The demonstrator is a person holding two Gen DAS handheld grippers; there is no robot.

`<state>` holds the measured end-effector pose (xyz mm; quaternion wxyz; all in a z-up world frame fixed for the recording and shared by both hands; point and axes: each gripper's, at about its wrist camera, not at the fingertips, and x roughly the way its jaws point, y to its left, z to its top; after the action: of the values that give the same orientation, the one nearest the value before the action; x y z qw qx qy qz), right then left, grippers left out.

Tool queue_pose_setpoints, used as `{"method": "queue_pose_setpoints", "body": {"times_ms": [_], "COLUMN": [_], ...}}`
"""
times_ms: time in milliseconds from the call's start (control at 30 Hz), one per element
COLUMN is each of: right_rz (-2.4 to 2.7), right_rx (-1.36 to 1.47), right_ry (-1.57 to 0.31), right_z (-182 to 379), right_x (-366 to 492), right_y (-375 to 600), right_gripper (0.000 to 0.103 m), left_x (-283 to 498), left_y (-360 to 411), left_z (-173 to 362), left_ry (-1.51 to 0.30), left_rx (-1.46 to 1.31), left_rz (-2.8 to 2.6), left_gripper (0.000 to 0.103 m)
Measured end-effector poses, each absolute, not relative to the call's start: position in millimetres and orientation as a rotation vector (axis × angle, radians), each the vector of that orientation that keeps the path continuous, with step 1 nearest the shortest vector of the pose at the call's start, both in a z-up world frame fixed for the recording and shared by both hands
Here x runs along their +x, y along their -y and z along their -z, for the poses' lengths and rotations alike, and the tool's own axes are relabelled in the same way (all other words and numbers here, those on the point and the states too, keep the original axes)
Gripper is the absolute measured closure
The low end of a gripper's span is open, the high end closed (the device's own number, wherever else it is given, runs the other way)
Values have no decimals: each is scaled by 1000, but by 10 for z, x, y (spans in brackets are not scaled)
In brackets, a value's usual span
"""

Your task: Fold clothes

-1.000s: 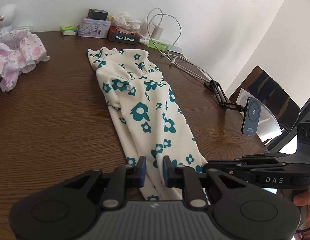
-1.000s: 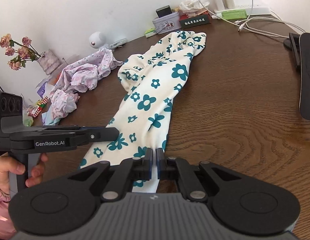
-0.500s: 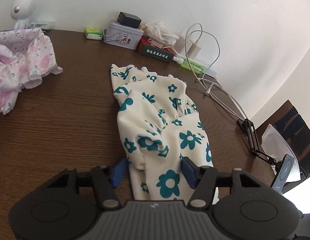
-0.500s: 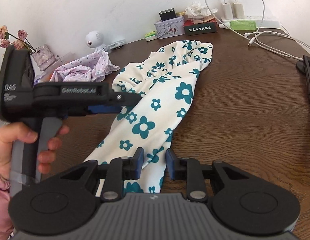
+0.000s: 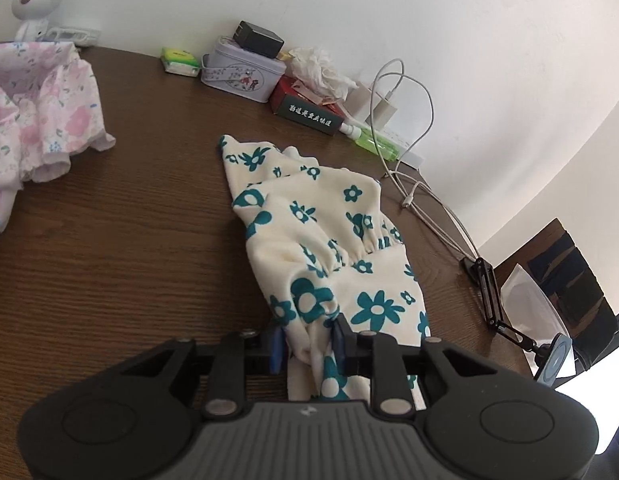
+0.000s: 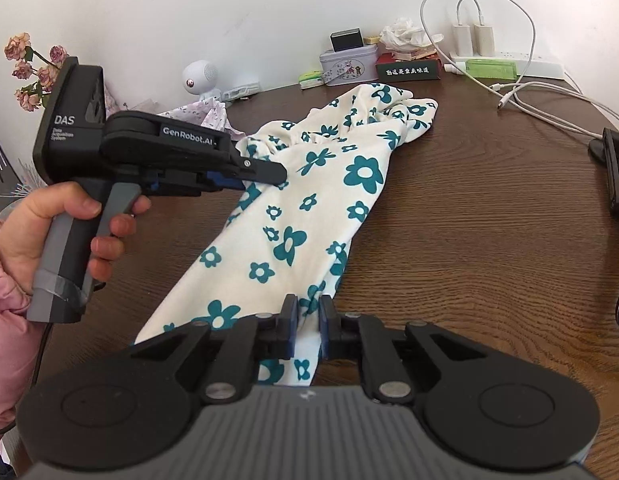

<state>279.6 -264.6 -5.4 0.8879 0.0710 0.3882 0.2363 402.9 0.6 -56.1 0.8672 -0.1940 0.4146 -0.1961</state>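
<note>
Lying lengthwise on the brown counter (image 6: 489, 240), the cream floral garment (image 6: 309, 208), long axis running from the near edge away toward the far wall. Sitting at the near hem, the right hand-held gripper (image 6: 308, 330), jaws narrowed with cloth bunched between them, though not fully pinched together. Reaching in from the left, farther up the cloth, the left hand-held gripper (image 5: 307, 342), fingers part-closed around a raised fold near the gathered waist; firm pinch or loose bracket, cannot tell. Being nearer the far end, the left one looking better placed to carry cloth along the long axis. Hiding under both gripper bodies, the nearest hem. Bunching at the far end, neckline or sleeves hard to make out.
</note>
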Motion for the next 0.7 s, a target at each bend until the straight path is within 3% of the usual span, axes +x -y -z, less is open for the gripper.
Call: {"method": "queue_pose_setpoints", "body": {"times_ms": [33,100,233,300,367,433,567,700], "right_rz": [-493,-496,-482,-480,-482,-479,-481,-492], "right_rx": [167,200,204,193,175,153,129,147], "right_ry": [-808,-808,-794,-799,-802,-805,-804,-815], "right_z": [46,27,-26,-32,-28,-21,-10,33], "right_x": [2795,2793,2805,2820,2818,2792,2749,2736], "right_y": [2677,2739,2788,2754,2708,2662,2620,2640], "right_gripper": [89,84,83,83,83,83,83,90], "left_x": [4026,3987,3959,3963,3977,3991,3996,4053], "left_y": [-28,-92,-45,69,204,337,474,292], "left_z": [569,505,307,257,267,280,370,372], "left_ry": [-870,-835,-786,-789,-805,-821,-819,-794], "left_rx": [-421,-450,-404,-363,-302,-241,-171,-233], "left_rz": [408,387,404,410,391,373,373,370], "left_gripper": [51,32,33,35,49,75,91,95]}}
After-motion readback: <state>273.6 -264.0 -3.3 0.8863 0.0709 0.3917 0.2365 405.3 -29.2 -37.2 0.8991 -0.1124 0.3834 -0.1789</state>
